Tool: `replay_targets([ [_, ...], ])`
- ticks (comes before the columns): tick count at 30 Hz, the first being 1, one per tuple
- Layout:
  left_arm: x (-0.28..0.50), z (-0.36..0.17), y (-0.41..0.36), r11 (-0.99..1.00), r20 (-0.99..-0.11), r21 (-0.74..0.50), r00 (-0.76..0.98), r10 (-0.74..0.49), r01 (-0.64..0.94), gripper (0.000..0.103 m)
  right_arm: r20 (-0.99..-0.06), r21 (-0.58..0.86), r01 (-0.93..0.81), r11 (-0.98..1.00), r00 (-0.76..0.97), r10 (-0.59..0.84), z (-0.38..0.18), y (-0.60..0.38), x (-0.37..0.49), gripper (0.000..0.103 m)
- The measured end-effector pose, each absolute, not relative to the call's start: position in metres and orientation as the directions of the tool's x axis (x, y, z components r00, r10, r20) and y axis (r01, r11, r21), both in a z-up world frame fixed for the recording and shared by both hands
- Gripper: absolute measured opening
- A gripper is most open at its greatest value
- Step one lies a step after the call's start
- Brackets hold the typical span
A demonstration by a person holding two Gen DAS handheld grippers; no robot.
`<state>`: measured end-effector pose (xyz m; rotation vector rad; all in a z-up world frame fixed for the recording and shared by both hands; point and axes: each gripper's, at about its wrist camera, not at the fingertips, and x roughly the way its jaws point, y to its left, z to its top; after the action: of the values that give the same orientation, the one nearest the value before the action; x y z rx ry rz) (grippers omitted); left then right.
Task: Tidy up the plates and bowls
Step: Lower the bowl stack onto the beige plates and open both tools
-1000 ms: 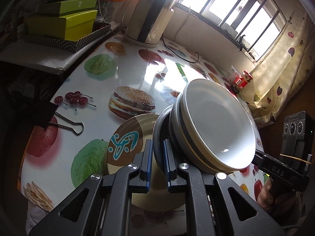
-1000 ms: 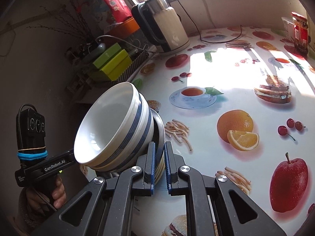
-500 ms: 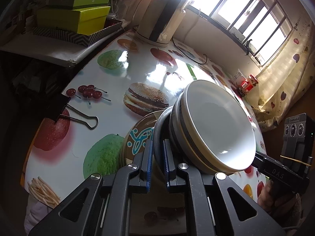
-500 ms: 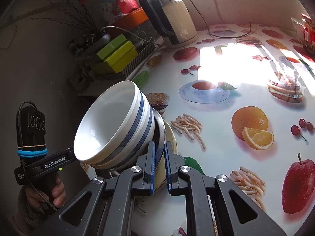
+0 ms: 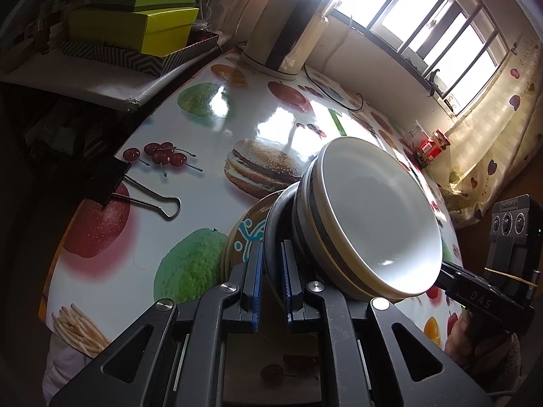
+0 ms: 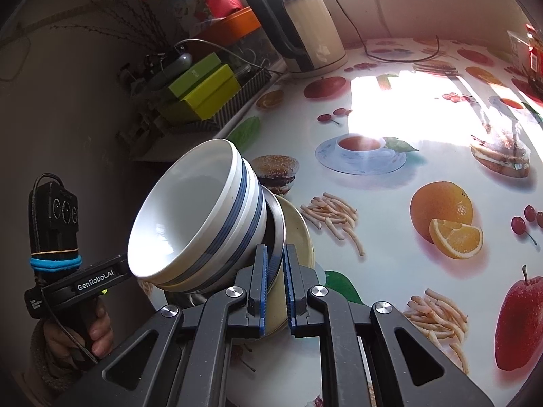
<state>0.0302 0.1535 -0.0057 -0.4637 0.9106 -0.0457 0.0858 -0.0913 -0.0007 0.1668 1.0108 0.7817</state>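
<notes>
Two white bowls with blue stripes (image 5: 373,220) (image 6: 190,224) sit nested in a dark metal bowl (image 5: 271,234) (image 6: 276,224), and the whole stack is tilted. My left gripper (image 5: 271,271) is shut on the metal bowl's rim on one side. My right gripper (image 6: 274,271) is shut on the rim on the opposite side. Just under the stack, a tan plate with a blue pattern (image 5: 244,237) (image 6: 298,237) lies on the fruit-print table (image 5: 203,129). Whether the stack touches the plate I cannot tell.
A kettle (image 5: 288,34) (image 6: 305,27) with its cord stands at the table's back. Green boxes (image 5: 135,23) sit on a side shelf. A black binder clip (image 5: 112,183) grips the table's left edge. A red jar (image 5: 437,139) stands near the curtain.
Both grippers have carried the bowl stack a little toward the patterned plate, which now shows closer beneath the metal bowl. Both grips are unchanged.
</notes>
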Motion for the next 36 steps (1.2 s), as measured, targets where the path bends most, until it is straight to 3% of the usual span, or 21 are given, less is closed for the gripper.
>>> replay_targets([
  [18,0.030,-0.004,0.154,0.904,-0.744,-0.400,0.630,-0.223,-0.152,0.012,-0.700,0.441,-0.513,0.736,0.317,0.640,0.003,-0.092,0.083,0.014],
  [28,0.025,-0.005,0.157,0.912,-0.755,-0.369,0.630,-0.181,-0.181,0.030,-0.709,0.421,-0.508,0.752,0.333,0.622,0.005,-0.095,0.081,0.024],
  [36,0.017,0.000,0.148,0.942,-0.764,-0.274,0.639,-0.090,-0.196,0.041,-0.712,0.380,-0.510,0.771,0.370,0.596,0.009,-0.097,0.074,0.033],
])
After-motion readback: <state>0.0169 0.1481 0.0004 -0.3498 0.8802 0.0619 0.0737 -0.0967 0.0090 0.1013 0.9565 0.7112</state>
